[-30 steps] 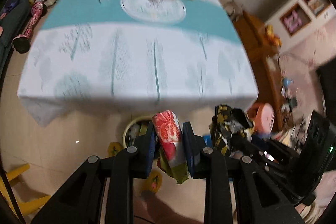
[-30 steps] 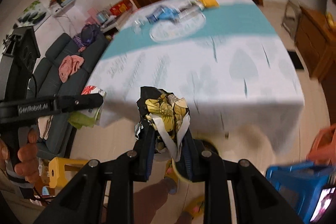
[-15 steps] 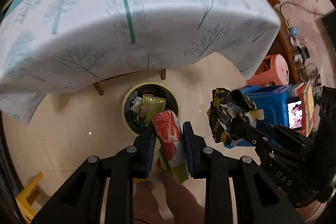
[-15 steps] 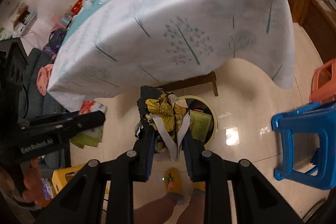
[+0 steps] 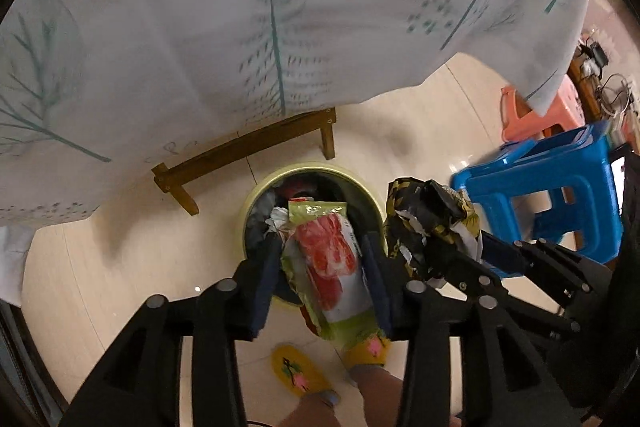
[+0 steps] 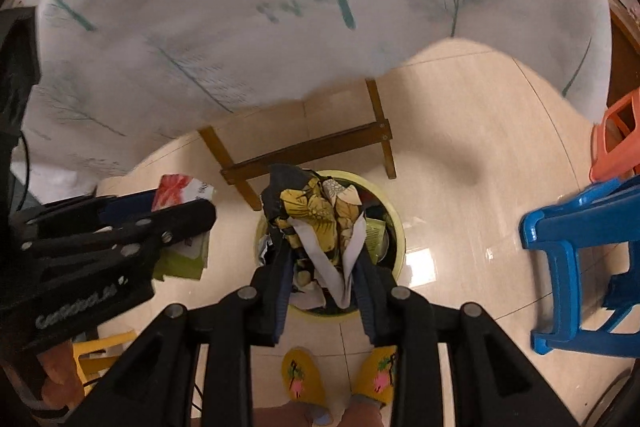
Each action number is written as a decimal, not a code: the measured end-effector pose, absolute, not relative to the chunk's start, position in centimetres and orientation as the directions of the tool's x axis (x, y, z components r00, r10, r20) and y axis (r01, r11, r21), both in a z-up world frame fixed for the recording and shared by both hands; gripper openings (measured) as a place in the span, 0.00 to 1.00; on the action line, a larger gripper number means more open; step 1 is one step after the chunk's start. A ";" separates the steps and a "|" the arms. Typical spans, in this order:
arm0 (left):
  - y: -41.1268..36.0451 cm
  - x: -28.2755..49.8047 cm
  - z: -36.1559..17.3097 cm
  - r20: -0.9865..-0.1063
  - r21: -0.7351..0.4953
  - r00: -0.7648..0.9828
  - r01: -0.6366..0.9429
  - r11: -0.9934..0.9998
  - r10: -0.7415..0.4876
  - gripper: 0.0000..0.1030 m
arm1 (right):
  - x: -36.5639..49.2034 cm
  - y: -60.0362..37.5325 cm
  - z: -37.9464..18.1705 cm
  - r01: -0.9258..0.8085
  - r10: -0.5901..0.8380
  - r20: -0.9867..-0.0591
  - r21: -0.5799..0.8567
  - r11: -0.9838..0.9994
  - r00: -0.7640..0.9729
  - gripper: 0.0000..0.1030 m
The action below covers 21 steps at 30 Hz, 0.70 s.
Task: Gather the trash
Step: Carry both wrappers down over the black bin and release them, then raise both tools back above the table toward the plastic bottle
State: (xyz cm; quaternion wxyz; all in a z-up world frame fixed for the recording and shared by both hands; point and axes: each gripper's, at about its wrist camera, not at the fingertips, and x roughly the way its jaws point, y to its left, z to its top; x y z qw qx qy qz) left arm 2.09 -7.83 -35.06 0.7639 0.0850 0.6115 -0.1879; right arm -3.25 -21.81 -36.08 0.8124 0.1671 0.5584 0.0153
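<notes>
Both claws hang over the yellow-rimmed trash bin (image 5: pixel 246 211) on the floor just in front of the cloth-draped counter (image 5: pixel 280 7), and both are letting go. The left claw (image 5: pixel 320 267) has its jaws opening around a red-and-green snack wrapper (image 5: pixel 330 259); a gap shows on the wrapper's nine o'clock side, so the grip looks already lost, though the wrapper leans on the three o'clock pad. Its lower end hangs toward six o'clock, past the bin's near rim and above a yellow slipper (image 5: pixel 298 371). The right claw (image 6: pixel 322 269) is also opening, with a crumpled black-and-yellow foil wrapper (image 6: pixel 316 215) between the jaws and its pale strips trailing down; whether the pads press on it cannot be told. The main risk is the left wrapper: released from here, its long tail could tip it over the rim onto the floor by the person's feet. The bin already looks heaped, so either piece could slide off the pile. The foil strips might also catch on a pad and cling as the claw lifts.
</notes>
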 end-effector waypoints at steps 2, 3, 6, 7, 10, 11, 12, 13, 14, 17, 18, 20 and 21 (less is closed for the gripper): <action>-7.8 2.1 -36.1 -0.967 -0.071 0.198 0.400 0.914 -0.162 0.57 | -3.0 -22.0 -37.6 0.178 0.226 -0.897 0.310 0.934 0.379 0.31; -7.8 2.1 -36.5 -0.966 -0.055 0.211 0.401 0.914 -0.151 0.61 | -3.0 -22.2 -38.0 0.182 0.227 -0.896 0.313 0.932 0.382 0.32; -7.3 2.3 -37.4 -0.964 -0.028 0.234 0.390 0.921 -0.129 0.74 | -2.3 -22.2 -39.4 0.191 0.229 -0.896 0.318 0.929 0.380 0.33; -7.0 2.4 -37.6 -0.965 -0.028 0.231 0.384 0.923 -0.125 0.80 | -2.1 -22.3 -39.9 0.196 0.230 -0.898 0.319 0.927 0.374 0.34; -6.1 2.7 -38.0 -0.964 -0.040 0.233 0.357 0.933 -0.130 0.83 | -1.9 -22.2 -40.4 0.203 0.226 -0.900 0.317 0.926 0.372 0.43; -6.0 2.8 -38.1 -0.963 -0.039 0.238 0.349 0.936 -0.129 0.83 | -1.9 -22.2 -40.4 0.200 0.222 -0.900 0.313 0.928 0.375 0.47; -5.7 2.8 -37.9 -0.961 -0.032 0.248 0.341 0.939 -0.122 0.83 | -1.8 -22.1 -40.5 0.196 0.219 -0.900 0.309 0.931 0.378 0.50; -5.6 2.7 -37.8 -0.959 -0.026 0.257 0.338 0.941 -0.119 0.83 | -1.8 -22.0 -40.3 0.192 0.214 -0.899 0.304 0.933 0.383 0.51; -5.4 2.5 -37.8 -0.957 -0.025 0.265 0.338 0.941 -0.120 0.83 | -1.9 -21.9 -40.2 0.189 0.213 -0.897 0.303 0.934 0.388 0.51; -5.0 2.1 -37.0 -0.952 -0.041 0.272 0.331 0.943 -0.137 0.83 | -2.1 -21.6 -39.7 0.188 0.204 -0.894 0.298 0.936 0.399 0.51; -5.0 2.1 -36.7 -0.950 -0.047 0.276 0.328 0.944 -0.143 0.83 | -2.1 -21.6 -39.4 0.187 0.204 -0.892 0.298 0.936 0.403 0.51; -4.6 1.9 -35.6 -0.943 -0.061 0.291 0.323 0.945 -0.160 0.83 | -2.3 -21.4 -38.7 0.185 0.200 -0.890 0.296 0.937 0.410 0.51; -4.6 1.8 -35.2 -0.941 -0.066 0.295 0.321 0.945 -0.166 0.83 | -2.4 -21.3 -38.3 0.183 0.199 -0.888 0.295 0.938 0.414 0.51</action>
